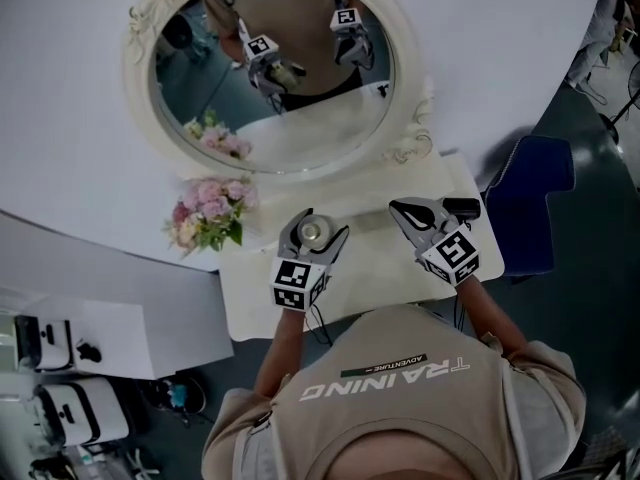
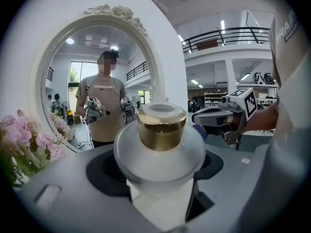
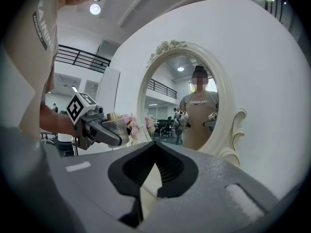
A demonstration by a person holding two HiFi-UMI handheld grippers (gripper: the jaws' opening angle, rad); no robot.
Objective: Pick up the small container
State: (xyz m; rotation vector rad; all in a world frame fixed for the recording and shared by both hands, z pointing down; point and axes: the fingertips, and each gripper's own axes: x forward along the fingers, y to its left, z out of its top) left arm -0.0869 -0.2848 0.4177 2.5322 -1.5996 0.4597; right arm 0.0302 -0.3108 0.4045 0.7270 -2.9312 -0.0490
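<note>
The small container [image 1: 314, 232] is a frosted white jar with a gold collar and white cap [image 2: 162, 126]. My left gripper [image 1: 313, 230] is shut on it, one finger on each side of its round body, over the white dressing table [image 1: 370, 268]. From these views I cannot tell whether the jar rests on the table. My right gripper [image 1: 400, 208] hovers to the right of it, jaws shut with nothing between them [image 3: 154, 147]. The right gripper view shows the left gripper [image 3: 104, 130] with the gold collar [image 3: 113, 116] above its fingers.
An oval mirror [image 1: 275, 68] in an ornate cream frame stands at the table's back against a white wall. A pink flower bouquet [image 1: 210, 214] sits at the table's left end. A blue chair [image 1: 530, 198] is on the right, white equipment [image 1: 70, 408] at lower left.
</note>
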